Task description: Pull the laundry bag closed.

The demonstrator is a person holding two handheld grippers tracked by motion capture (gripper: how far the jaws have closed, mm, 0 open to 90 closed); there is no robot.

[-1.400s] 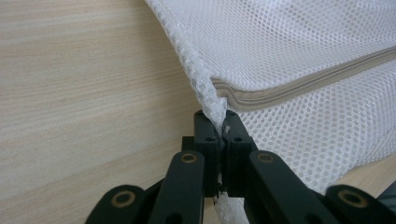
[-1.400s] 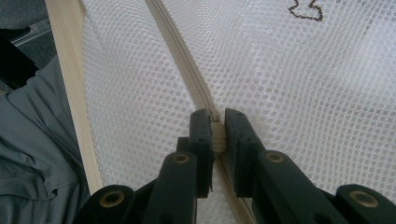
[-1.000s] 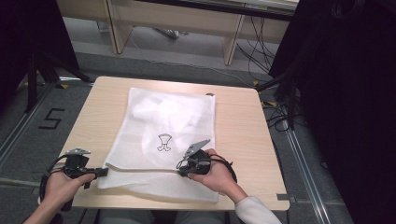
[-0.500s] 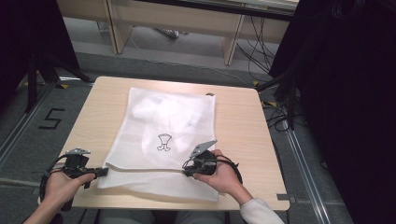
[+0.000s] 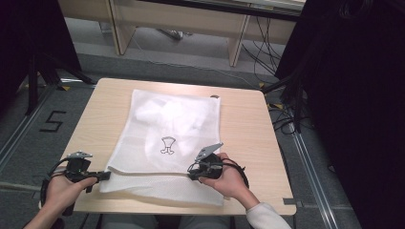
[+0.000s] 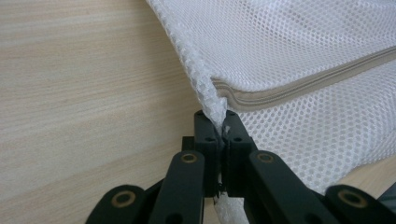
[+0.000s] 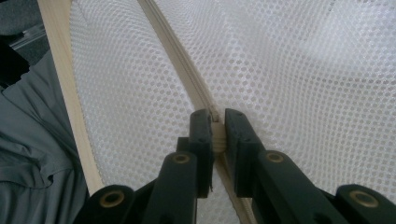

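Observation:
A white mesh laundry bag [image 5: 167,129] lies flat on the wooden table [image 5: 243,119], with something white bundled inside its far half. A beige zipper [image 6: 299,86] runs along the bag near its front edge. My left gripper [image 5: 106,175] is at the bag's front left corner. In the left gripper view its jaws [image 6: 223,122] are shut on the mesh edge where the zipper ends. My right gripper [image 5: 191,174] sits further right on the same line. In the right gripper view it [image 7: 217,119] is shut on the zipper [image 7: 173,51].
The table's front edge [image 7: 65,84] runs just behind the bag, with the person's grey clothing [image 7: 32,154] below it. Bare wood [image 6: 70,93] lies left of the bag. On the floor are a painted 5 [image 5: 52,121] at the left and cables [image 5: 286,114] at the right.
My right gripper has shifted a little to the right along the zipper line. The left gripper has stayed at the bag's corner.

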